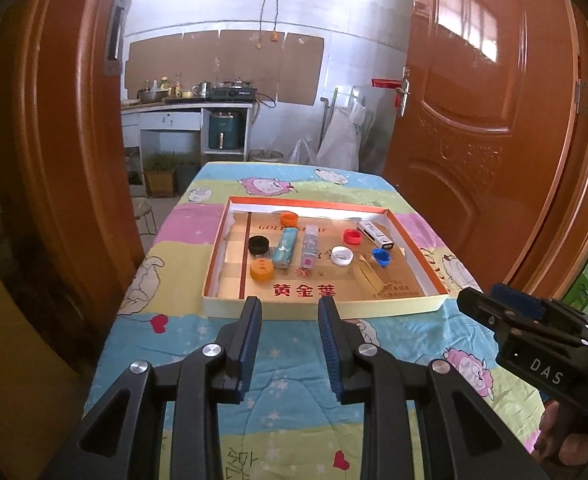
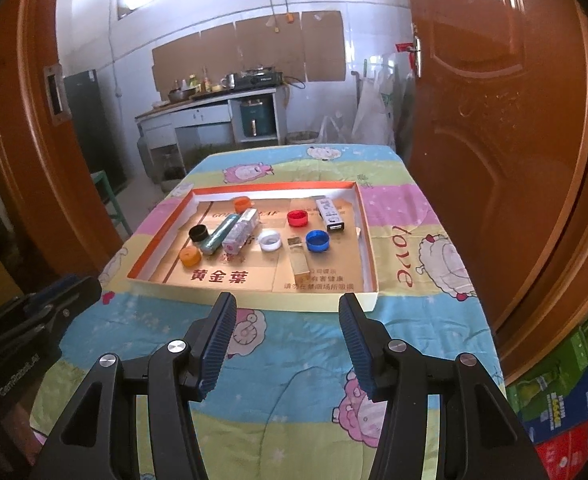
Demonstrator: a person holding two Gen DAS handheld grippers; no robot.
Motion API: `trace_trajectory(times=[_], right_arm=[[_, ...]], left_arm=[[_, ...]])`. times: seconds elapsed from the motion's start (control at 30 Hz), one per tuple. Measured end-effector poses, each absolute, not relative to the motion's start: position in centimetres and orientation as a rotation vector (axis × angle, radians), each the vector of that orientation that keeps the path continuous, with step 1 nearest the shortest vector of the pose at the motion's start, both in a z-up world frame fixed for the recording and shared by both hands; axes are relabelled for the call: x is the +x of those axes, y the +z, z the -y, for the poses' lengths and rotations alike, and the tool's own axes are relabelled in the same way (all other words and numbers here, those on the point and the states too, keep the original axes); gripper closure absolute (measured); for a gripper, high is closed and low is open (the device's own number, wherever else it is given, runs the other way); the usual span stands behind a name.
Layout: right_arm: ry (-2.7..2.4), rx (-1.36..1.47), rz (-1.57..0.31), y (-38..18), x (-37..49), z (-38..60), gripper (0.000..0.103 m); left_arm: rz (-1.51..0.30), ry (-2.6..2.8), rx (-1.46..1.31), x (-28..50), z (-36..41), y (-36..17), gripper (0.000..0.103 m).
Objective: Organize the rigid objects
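A shallow cardboard tray with an orange rim lies on the table. It holds bottle caps: two orange, black, red, white and blue. Small boxes lie among them: teal, pink-patterned, gold and white. My left gripper hovers just short of the tray's near wall, open and empty. My right gripper hangs beside it to the right, open wider, also empty.
A cartoon-print quilt covers the table. Brown doors stand close on both sides. Behind the table is a kitchen counter with pots. Coloured cartons are stacked low on the right.
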State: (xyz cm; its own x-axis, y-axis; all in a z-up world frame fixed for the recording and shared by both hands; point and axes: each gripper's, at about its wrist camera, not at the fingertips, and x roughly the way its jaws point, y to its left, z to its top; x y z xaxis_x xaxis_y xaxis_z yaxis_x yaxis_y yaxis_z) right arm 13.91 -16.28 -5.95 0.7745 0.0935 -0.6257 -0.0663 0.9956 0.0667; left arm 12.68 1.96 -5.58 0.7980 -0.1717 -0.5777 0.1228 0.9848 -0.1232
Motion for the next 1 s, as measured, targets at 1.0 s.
trace_trajectory(times=[1.0], right_arm=[[0.114,0.012,-0.520,-1.3,2.9,14.4,0.048]], left_arm=[[-0.464,-0.144,-0.035,2.6,-1.5,-1.1,0.074]])
